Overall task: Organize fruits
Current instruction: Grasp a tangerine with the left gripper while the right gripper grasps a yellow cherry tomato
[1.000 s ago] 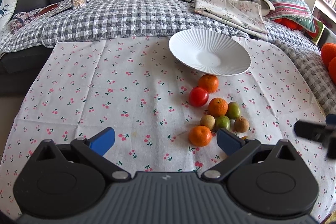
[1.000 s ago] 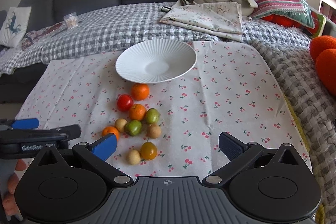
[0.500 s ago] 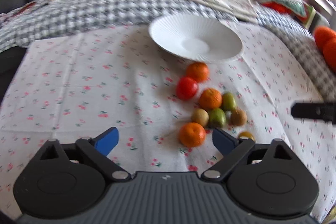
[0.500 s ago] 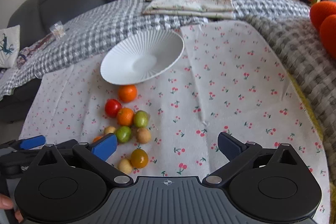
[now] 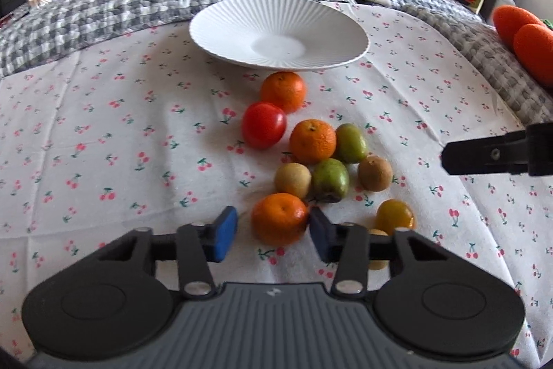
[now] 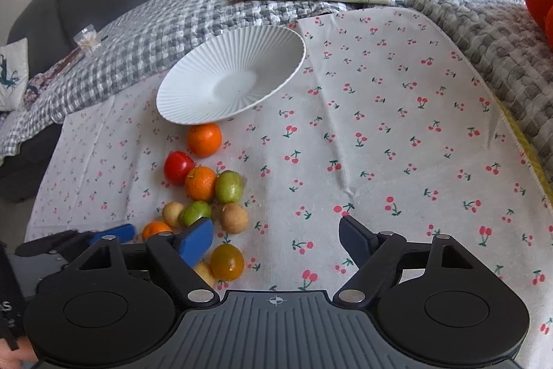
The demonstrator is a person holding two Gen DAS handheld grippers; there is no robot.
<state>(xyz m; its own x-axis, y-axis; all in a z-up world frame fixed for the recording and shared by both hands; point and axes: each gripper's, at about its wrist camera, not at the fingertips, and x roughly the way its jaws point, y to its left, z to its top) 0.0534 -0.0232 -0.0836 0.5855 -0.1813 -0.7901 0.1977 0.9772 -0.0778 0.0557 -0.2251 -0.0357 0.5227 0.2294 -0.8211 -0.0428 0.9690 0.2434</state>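
I'm at the first pick: my left gripper [image 5: 273,232] has the nearest mandarin [image 5: 279,219] between its blue pads, low in the centre of the left wrist view, and the jaws are closing on it. The right-hand pad looks to be against the peel while the left-hand pad stands a little off, so I don't count it gripped yet. The fruit sits on the cherry-print cloth [image 5: 103,127] at the near edge of the cluster, just beside a small tan fruit [image 5: 292,179] and a green one [image 5: 330,174]. My right gripper [image 6: 274,239] hangs over bare cloth in the lower middle of its view, jaws wide but closing, with nothing between them; a yellow-orange fruit [image 6: 226,261] lies just outside its left pad. I judge the next move to be finishing the squeeze gently, lifting straight up so the neighbours aren't rolled, then carrying the mandarin up the frame to the empty white ribbed plate [image 5: 221,19]. The mandarin is nearly round, slightly flattened, so it has no real long axis; its stem dimple faces up toward the camera, which means the pads meet its widest girth.
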